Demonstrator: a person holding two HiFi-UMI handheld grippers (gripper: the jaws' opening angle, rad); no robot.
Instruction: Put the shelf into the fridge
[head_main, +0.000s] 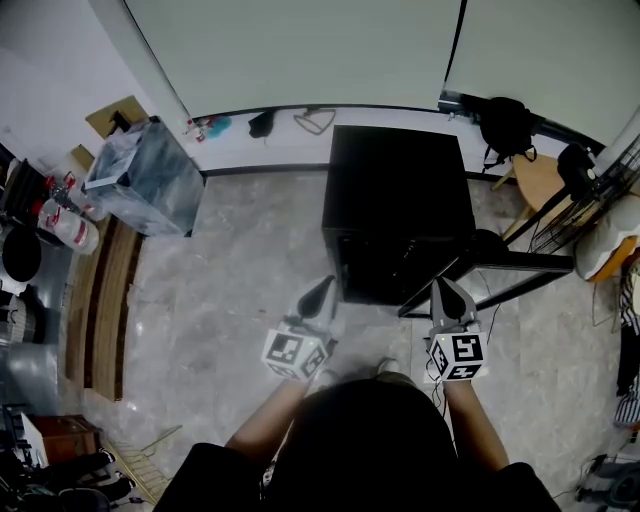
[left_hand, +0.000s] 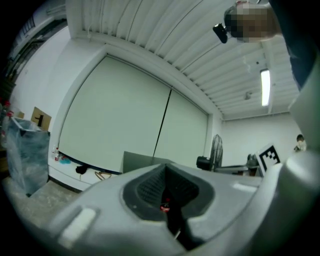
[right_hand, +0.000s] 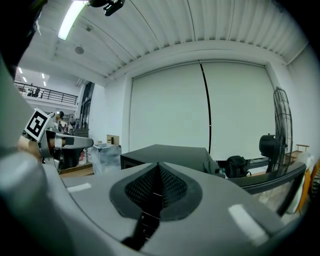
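The black fridge (head_main: 398, 205) stands on the marble floor ahead of me, and its open door (head_main: 520, 266) swings out to the right. I see no shelf in either gripper. My left gripper (head_main: 318, 293) hovers just left of the fridge's front corner, jaws shut and holding nothing. My right gripper (head_main: 447, 294) hangs in front of the open door, pads pressed together and empty too. The fridge top (left_hand: 142, 162) shows beyond the closed pads in the left gripper view. It appears again as a dark box (right_hand: 170, 152) in the right gripper view, with the door's edge (right_hand: 272, 176) at the right.
A bin lined with clear plastic (head_main: 146, 176) stands at the far left by the wall. Wooden boards (head_main: 100, 300) and bottles (head_main: 66, 226) lie along the left side. A black bag (head_main: 506, 126) and a fan (right_hand: 283, 131) crowd the right. A thin wire frame (head_main: 150, 446) lies at lower left.
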